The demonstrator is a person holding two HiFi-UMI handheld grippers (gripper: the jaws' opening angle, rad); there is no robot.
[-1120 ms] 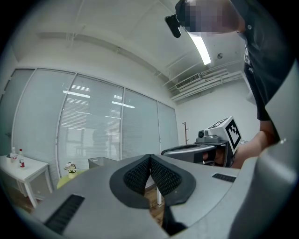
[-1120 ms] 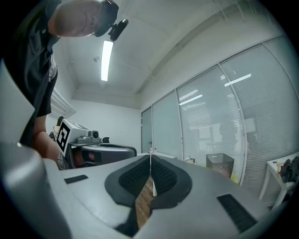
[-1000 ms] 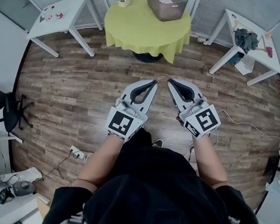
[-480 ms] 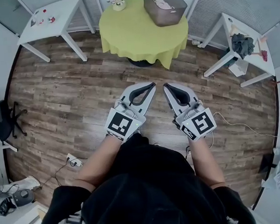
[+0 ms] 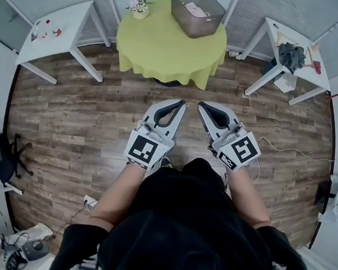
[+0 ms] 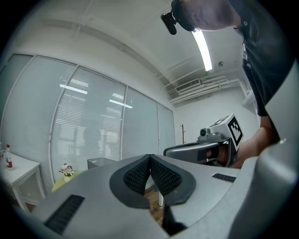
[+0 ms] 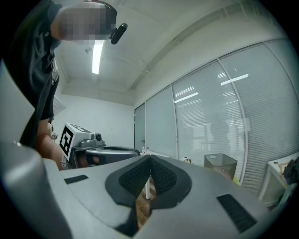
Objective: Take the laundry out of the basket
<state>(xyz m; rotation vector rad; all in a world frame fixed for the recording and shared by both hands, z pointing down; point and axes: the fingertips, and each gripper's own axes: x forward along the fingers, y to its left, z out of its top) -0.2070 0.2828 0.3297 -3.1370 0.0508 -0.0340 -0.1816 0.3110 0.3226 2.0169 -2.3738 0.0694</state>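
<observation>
Basket (image 5: 206, 26) on green round table (image 5: 162, 53); plank floor (image 5: 81, 129)

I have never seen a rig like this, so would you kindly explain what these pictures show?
There is no robot here. A person in dark clothes holds a grey two-jaw tool in each hand: the left gripper and the right gripper. The cubes with black-and-white squares are part of those tools.

The head view comes from a camera on the person's head, looking down at the wooden plank floor. The left and right gripper views come from cameras riding on each gripper, looking along its jaws. Both pairs of jaws are closed and hold nothing.

Ahead stands a round table with a yellow-green cloth. On it sit a grey rectangular basket with pale pink laundry inside, and a small flower pot. The grippers are over the floor, short of the table.
</observation>
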